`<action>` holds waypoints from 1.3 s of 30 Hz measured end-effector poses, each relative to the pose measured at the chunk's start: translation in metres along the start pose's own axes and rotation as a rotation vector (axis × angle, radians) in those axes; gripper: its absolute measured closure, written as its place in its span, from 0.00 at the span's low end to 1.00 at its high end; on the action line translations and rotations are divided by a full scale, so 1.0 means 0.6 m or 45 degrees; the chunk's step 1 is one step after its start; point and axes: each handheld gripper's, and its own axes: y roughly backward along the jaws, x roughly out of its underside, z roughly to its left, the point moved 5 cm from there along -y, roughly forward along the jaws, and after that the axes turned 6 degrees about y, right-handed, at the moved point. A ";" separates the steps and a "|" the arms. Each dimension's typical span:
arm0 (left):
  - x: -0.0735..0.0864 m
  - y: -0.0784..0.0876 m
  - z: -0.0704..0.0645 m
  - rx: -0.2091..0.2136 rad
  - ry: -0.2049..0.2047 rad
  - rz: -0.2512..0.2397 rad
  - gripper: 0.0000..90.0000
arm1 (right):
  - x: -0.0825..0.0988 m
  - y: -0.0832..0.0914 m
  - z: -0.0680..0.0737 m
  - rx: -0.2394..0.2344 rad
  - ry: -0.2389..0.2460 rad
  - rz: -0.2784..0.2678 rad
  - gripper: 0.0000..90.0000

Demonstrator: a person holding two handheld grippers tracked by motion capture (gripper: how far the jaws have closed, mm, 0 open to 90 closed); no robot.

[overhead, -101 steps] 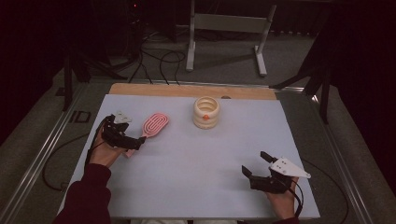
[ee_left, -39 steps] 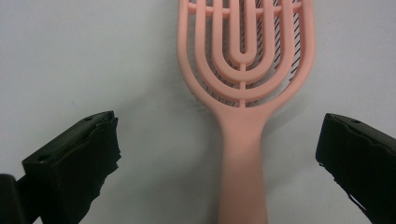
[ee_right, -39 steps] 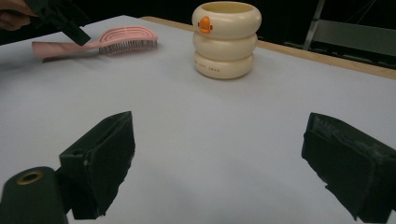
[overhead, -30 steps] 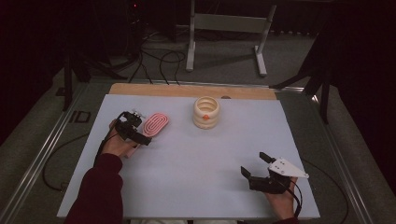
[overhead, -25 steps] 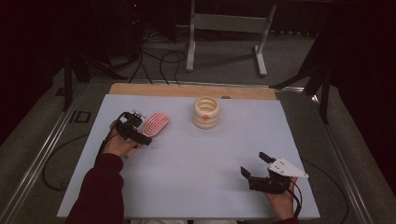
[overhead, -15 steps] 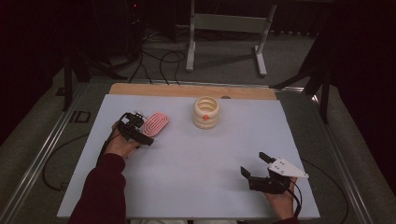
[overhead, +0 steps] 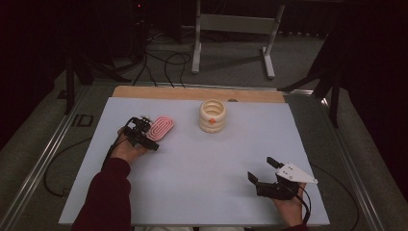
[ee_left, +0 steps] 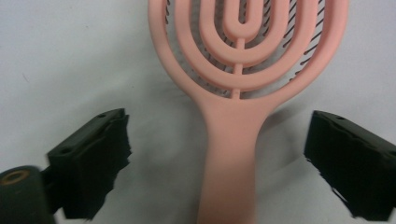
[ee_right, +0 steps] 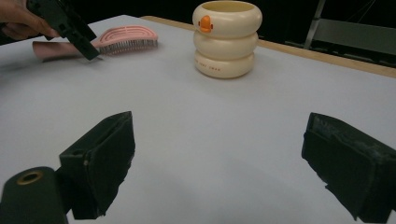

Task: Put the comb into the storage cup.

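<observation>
Pink hairbrush (overhead: 160,128) flat on the white table (overhead: 202,168), bristles down, at about 10 o'clock from the table's middle, well apart from the cream ringed cup (overhead: 212,115) at 12. Long axis running from the handle at 7 o'clock to the oval head at 1 o'clock in the high view; straight up the left gripper view, handle (ee_left: 232,163) centred between the two jaws. Left tongs (overhead: 143,136) right over that handle, jaws wide but just been closing, pads clear of the handle on both sides, nothing gripped yet. Right tongs (overhead: 263,174) far off at 5 o'clock, wide open, empty, pointed toward the cup. Left hand plainly the nearer; only a squeeze across the handle needed.
</observation>
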 end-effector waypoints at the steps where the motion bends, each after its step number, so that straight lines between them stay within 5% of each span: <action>1: 0.000 0.000 -0.001 -0.003 -0.012 -0.001 0.12 | 0.000 0.000 0.000 0.000 0.001 0.000 0.11; 9: -0.005 0.000 -0.003 0.013 -0.036 0.006 0.24 | 0.000 -0.001 0.001 -0.001 -0.002 0.004 0.11; 21: -0.012 0.004 -0.008 0.053 -0.064 0.077 0.55 | 0.002 -0.002 0.001 -0.005 0.002 0.009 0.11; 39: -0.013 0.006 -0.005 0.073 -0.059 0.093 0.75 | 0.004 -0.003 0.001 -0.005 -0.002 0.021 0.11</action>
